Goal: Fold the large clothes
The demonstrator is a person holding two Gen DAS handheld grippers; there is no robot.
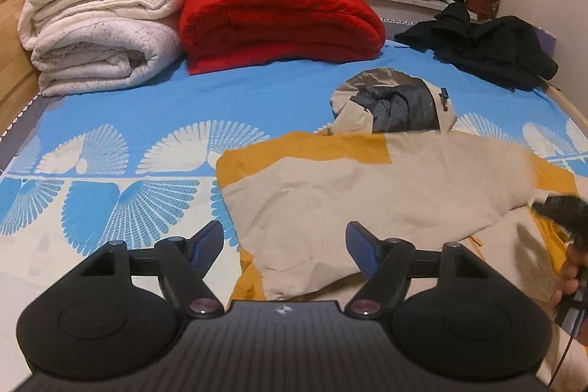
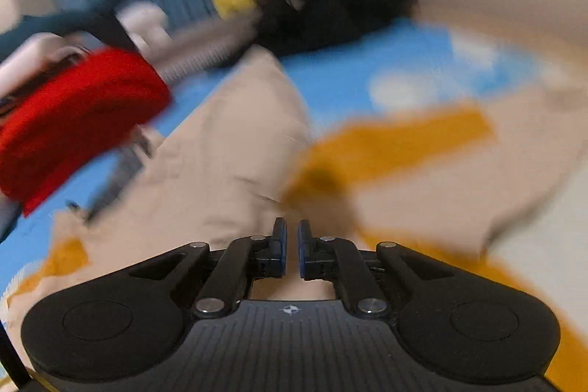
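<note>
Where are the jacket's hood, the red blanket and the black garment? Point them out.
jacket's hood [image 1: 395,105]: left wrist view, its grey lining.
red blanket [image 1: 279,21]: left wrist view, its folded front.
black garment [image 1: 492,46]: left wrist view, middle of the heap.

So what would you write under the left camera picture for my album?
Open left gripper hovers over a beige-and-mustard hooded jacket on a blue patterned bedsheet, folded red blanket behind.
</note>
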